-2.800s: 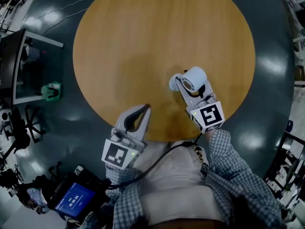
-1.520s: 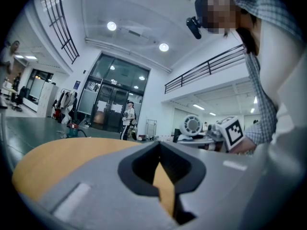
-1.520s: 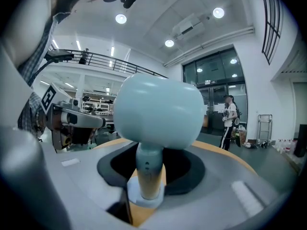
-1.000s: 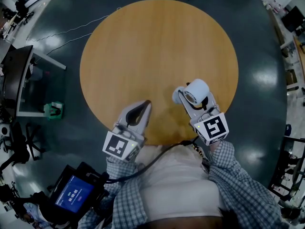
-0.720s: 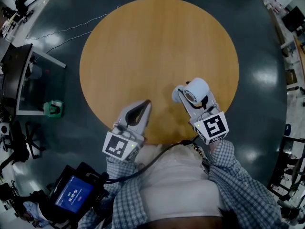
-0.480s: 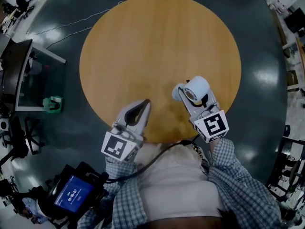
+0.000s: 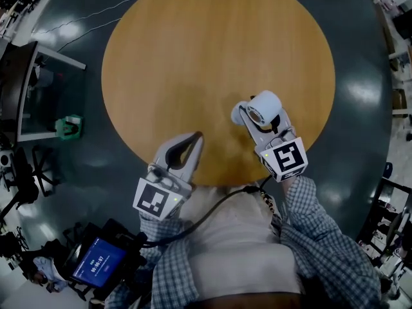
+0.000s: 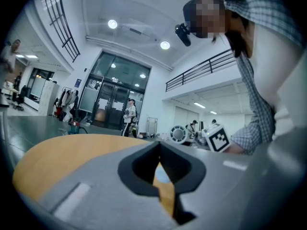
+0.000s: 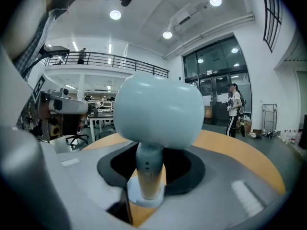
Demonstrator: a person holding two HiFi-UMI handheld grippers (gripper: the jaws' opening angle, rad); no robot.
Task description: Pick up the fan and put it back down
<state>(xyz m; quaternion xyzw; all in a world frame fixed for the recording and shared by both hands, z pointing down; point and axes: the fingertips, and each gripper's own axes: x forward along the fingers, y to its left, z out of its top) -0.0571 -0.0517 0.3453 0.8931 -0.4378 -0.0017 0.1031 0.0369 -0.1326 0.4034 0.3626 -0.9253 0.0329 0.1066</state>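
- One worry: my right gripper (image 7: pixel 256 126) is clamped on the thin stem of the fan (image 7: pixel 262 107), and the heavy round head above could make it pivot or slip in the pads.
- The fan is toward 4 o'clock on the table (image 7: pixel 193 50), near the rim. Releasing it tilted could topple it off.
- My left gripper (image 7: pixel 195 140), jaws together and empty at 6 o'clock, can't catch it.

fan (image 7: pixel 264 107) — pale blue, rnd head | upright | in right hand-held gripper (image 7: pixel 259 120) | table (image 7: pixel 193 56) — near-right part
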